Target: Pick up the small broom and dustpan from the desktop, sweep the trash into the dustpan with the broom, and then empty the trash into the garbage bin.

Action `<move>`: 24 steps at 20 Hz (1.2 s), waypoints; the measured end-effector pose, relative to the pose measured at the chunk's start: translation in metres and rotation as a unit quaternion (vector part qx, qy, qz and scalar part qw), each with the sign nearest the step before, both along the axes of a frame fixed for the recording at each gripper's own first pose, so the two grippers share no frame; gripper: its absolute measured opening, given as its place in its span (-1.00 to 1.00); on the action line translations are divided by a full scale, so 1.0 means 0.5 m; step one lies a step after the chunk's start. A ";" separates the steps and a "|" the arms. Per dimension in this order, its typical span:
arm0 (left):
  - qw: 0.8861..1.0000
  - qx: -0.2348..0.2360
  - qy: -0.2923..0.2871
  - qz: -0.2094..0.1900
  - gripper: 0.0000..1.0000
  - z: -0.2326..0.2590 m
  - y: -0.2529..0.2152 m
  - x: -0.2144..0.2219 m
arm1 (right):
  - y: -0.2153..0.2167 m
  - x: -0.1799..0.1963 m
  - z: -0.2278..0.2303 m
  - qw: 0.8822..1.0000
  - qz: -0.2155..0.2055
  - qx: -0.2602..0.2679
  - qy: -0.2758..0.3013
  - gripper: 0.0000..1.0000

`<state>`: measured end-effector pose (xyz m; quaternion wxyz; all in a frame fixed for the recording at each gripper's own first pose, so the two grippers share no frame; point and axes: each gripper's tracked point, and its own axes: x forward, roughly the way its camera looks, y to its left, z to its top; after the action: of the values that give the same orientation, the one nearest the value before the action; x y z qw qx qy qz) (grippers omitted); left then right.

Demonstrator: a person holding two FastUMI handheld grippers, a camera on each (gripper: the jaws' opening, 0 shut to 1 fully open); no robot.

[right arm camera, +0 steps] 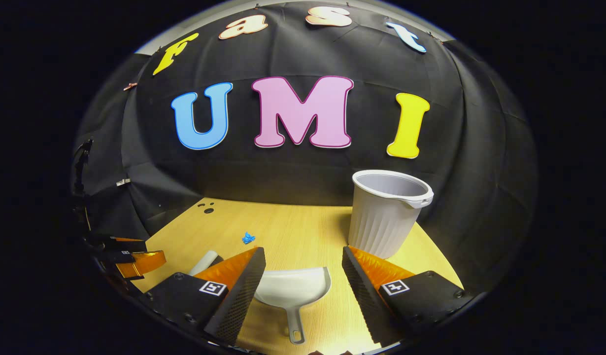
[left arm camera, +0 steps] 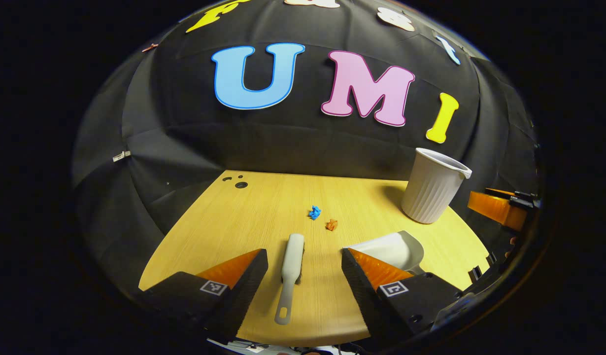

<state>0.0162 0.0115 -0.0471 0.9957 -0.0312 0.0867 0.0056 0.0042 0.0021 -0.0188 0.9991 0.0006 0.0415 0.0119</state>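
A small white broom (left arm camera: 290, 274) lies on the wooden desktop (left arm camera: 244, 217), handle toward me, between the fingers of my open left gripper (left arm camera: 304, 261) and below them. A white dustpan (right arm camera: 293, 291) lies flat with its handle toward me, framed by my open right gripper (right arm camera: 303, 261); in the left gripper view the dustpan (left arm camera: 396, 249) sits partly behind the right finger. A blue paper scrap (left arm camera: 315, 212) and an orange scrap (left arm camera: 331, 225) lie beyond the broom. The blue scrap (right arm camera: 248, 238) is seen past the left finger in the right gripper view. Neither gripper holds anything.
A ribbed white garbage bin (right arm camera: 385, 212) stands upright at the desk's far right, also as bin (left arm camera: 433, 186) in the left gripper view. Small dark holes (left arm camera: 240, 183) mark the desk's far left corner. The other gripper's orange finger (left arm camera: 497, 207) shows at the right edge.
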 end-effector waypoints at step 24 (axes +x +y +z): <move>0.951 0.037 0.305 -0.039 0.76 -0.323 0.033 0.158 | -0.071 -0.046 -0.149 0.991 -0.055 -0.019 0.119 0.95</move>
<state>0.0954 0.0279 -0.2084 0.9216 0.0123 0.3875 -0.0213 -0.0187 -0.0336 -0.0934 0.9860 -0.0147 0.1604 -0.0436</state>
